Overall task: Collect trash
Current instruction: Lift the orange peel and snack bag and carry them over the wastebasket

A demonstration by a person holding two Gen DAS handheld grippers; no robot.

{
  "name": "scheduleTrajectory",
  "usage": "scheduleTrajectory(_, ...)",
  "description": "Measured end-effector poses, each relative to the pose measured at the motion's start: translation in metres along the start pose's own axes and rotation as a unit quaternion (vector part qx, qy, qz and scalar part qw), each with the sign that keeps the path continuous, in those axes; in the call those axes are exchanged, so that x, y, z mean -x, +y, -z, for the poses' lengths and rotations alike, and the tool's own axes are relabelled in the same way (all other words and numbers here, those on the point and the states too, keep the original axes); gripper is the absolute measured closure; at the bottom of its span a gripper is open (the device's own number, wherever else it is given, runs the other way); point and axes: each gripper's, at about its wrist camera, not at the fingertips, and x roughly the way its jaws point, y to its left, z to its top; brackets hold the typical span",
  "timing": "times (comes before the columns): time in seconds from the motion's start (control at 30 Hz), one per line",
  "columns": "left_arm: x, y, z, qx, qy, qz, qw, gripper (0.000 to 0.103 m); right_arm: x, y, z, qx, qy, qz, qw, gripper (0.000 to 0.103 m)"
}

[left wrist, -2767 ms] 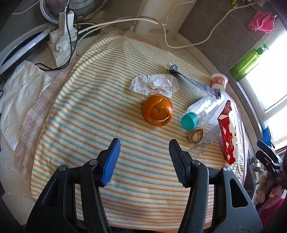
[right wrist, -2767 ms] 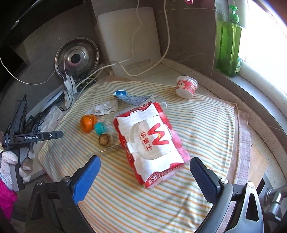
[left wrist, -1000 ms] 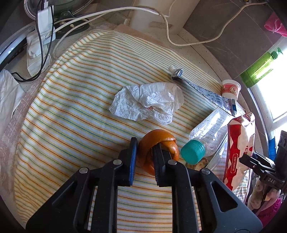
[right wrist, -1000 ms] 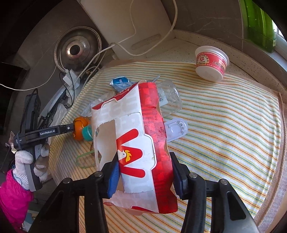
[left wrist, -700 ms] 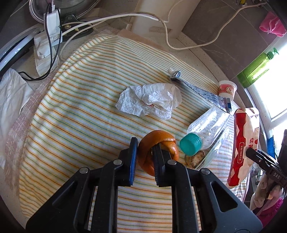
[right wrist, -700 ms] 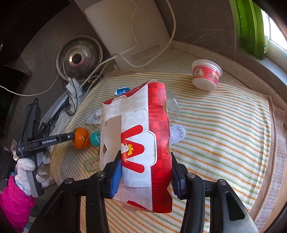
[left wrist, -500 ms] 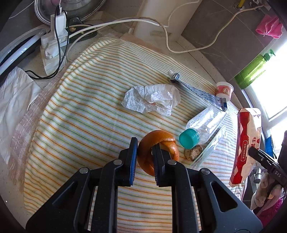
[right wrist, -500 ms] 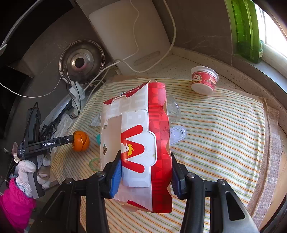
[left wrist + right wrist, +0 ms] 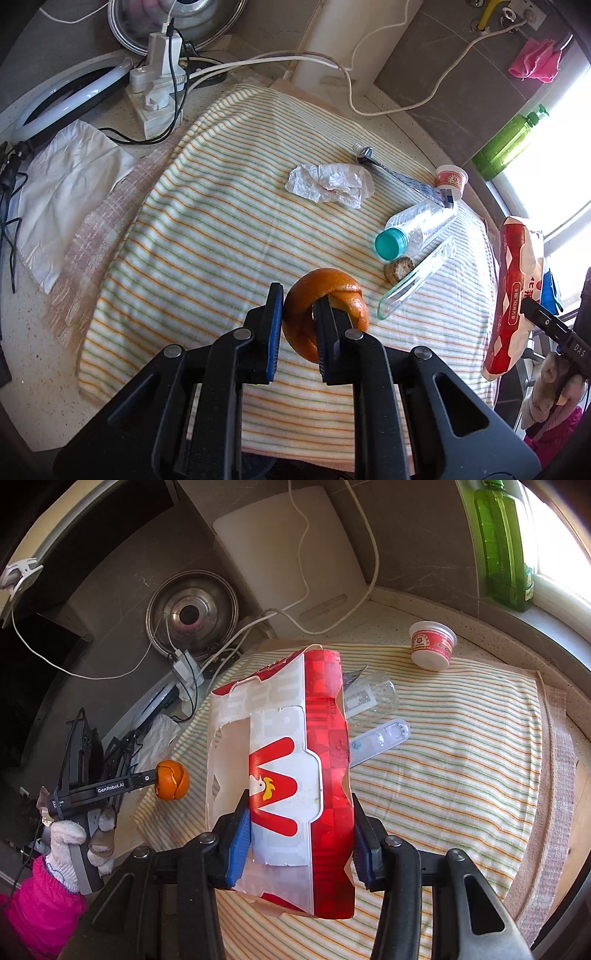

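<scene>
Right wrist view: right gripper (image 9: 301, 843) clamped on red-and-white paper food carton (image 9: 284, 775), pads on its two narrow sides near the lower end, carton lifted clear of striped cloth (image 9: 461, 775). Long axis running from 6 o'clock up toward 12 o'clock, torn open end at the top, printed face toward the lens. Probably light and thin-walled, so likely to crease or fold under a hard squeeze; side-to-side hold across the stiffer folded edges looks sound.

Left wrist view: left gripper (image 9: 297, 317) nearly closed, pinching one wall of orange peel (image 9: 325, 314), one finger outside the shell and the other inside the hollow. Peel held above the cloth at centre frame, curled like a cup with split strips at 3 o'clock; no clear long axis. Judged light, soft, slightly slick inside, liable to tear along the splits.

Left on the cloth: crumpled tissue (image 9: 330, 183) at 12 o'clock, clear plastic bottle (image 9: 415, 230) lying with teal cap toward 7 o'clock, small red-printed cup (image 9: 451, 181) at 2 o'clock.
</scene>
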Motion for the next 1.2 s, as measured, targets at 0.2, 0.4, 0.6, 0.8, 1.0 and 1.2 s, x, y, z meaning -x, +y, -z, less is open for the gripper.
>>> scheduleTrajectory(0.2,0.022,0.016,0.021,0.008,-0.001,0.004,1.0000,0.088,0.004,0.028,0.019,0.008,0.003,-0.011,1.000,0.055)
scheduleTrajectory(0.4,0.041,0.039,0.046,0.017,0.002,0.000,0.9999,0.088,0.000,0.056,0.039,0.016,0.015,-0.021,1.000,0.055)
scheduleTrajectory(0.6,0.057,0.060,0.069,0.020,0.005,-0.011,0.9997,0.088,-0.005,0.085,0.061,0.024,0.028,-0.032,0.999,0.055)
scheduleTrajectory(0.8,0.069,0.078,0.094,0.024,0.012,-0.016,0.9995,0.088,-0.013,0.113,0.083,0.033,0.044,-0.038,0.998,0.055)
scheduleTrajectory(1.0,0.075,0.093,0.120,0.022,0.024,-0.019,0.9993,0.088,-0.023,0.135,0.108,0.036,0.061,-0.045,0.997,0.055)
scheduleTrajectory(1.2,0.076,0.108,0.144,0.023,0.040,-0.018,0.9988,0.088,-0.036,0.156,0.133,0.039,0.083,-0.043,0.995,0.055)
